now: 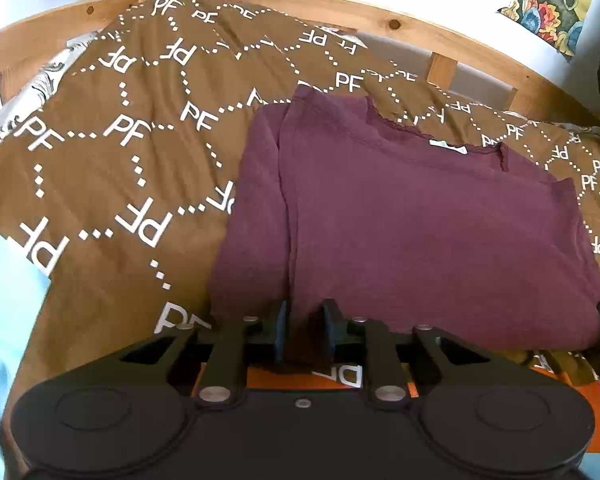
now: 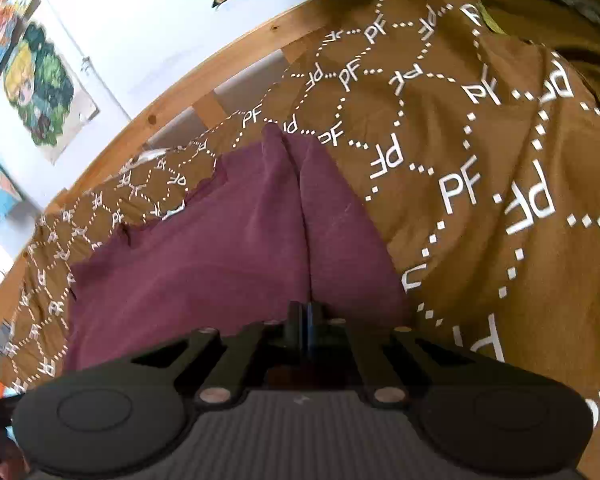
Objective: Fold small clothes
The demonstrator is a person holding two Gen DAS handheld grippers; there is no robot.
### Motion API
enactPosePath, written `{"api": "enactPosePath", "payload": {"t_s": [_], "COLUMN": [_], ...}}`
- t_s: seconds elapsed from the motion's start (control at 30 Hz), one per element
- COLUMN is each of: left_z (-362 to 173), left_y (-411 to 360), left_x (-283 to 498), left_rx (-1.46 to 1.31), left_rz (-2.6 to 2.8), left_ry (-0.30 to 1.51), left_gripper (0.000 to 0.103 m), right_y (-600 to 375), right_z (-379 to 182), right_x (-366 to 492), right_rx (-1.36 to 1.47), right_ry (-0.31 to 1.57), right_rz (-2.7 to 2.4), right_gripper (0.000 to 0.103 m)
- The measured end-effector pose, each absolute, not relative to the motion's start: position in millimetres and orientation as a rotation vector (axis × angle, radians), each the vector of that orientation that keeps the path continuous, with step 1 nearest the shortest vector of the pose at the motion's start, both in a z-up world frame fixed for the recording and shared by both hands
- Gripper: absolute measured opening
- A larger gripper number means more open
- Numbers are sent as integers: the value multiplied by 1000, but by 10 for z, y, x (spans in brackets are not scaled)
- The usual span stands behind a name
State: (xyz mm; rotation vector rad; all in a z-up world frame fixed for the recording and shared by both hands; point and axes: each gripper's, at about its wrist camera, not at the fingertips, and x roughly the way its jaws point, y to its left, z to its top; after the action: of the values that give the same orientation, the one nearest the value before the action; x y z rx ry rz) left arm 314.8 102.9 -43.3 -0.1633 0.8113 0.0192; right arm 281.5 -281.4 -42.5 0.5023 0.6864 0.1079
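Observation:
A maroon shirt [image 1: 420, 220] lies flat on a brown bedspread [image 1: 120, 160] printed with white "PF" letters. Its neckline and white label point away from me, and one side is folded over along a lengthwise crease. My left gripper [image 1: 305, 320] is at the near hem where that crease ends. Its jaws stand a little apart with the hem between the blue pads. In the right wrist view the shirt [image 2: 220, 248] puckers into a ridge that runs straight into my right gripper [image 2: 306, 316]. That gripper is shut on the near edge of the cloth.
A wooden bed rail [image 1: 380, 12] curves along the far side, with a white wall behind it. Cartoon posters [image 2: 40, 88] hang on that wall. The bedspread [image 2: 480, 160] stretches wide on both sides of the shirt. Orange and light-blue bedding [image 1: 4, 320] shows at the near left.

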Motion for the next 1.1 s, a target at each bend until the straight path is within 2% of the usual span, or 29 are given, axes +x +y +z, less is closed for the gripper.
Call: {"api": "enactPosePath", "payload": {"t_s": [0.03,0.07,0.1,0.13,0.17,0.23,0.27,0.3,0.37,0.4,0.47,0.5,0.73,0.9,1.1], "left_z": [-424,-409,-389,-361,-339,-291,-273,-258,-240,-236,-259,-285,-519,-661,-697], "left_y": [1022,1016,1016,1013,1001,977,978,992,1042,1079,1168,1206,1286,1285,1325], "left_x": [3138,3121,3090,3034,2989,2914,2899,2896,2944,2979,3060,3116,3371,3351,3349], "left_rx": [-154,-144,-137,-122,-105,-62,-53,-53,-72,-89,-127,-138,-150,-131,-162], "left_rz": [32,42,42,27,17,8,10,22,52,61,53,43,36,2,-17], "left_ry": [806,798,784,752,726,683,667,648,636,641,652,664,718,715,703], "left_gripper": [48,58,77,87,89,98,101,102,102,102,102,102,102,102,102], "right_y": [-2811,-2780,-2752,-2720,-2680,-2635,-2615,-2595,-2539,-2497,-2411,-2345,-1984,-1815,-1742], "right_z": [-400,-357,-324,-292,-258,-217,-201,-191,-181,-180,-199,-220,-261,-570,-696], "right_x": [2797,2783,2769,2753,2733,2702,2690,2671,2652,2644,2619,2617,3066,3340,3304], "right_rx": [489,461,429,393,345,291,278,271,259,249,229,212,88,-54,-100], "right_ry": [677,660,646,632,614,588,573,554,524,509,470,452,397,568,543], "right_rz": [106,98,91,80,64,48,42,40,48,48,55,69,21,-7,-30], "right_gripper": [5,10,15,18,20,37,53,64,75,85,98,101,103,103,103]}}
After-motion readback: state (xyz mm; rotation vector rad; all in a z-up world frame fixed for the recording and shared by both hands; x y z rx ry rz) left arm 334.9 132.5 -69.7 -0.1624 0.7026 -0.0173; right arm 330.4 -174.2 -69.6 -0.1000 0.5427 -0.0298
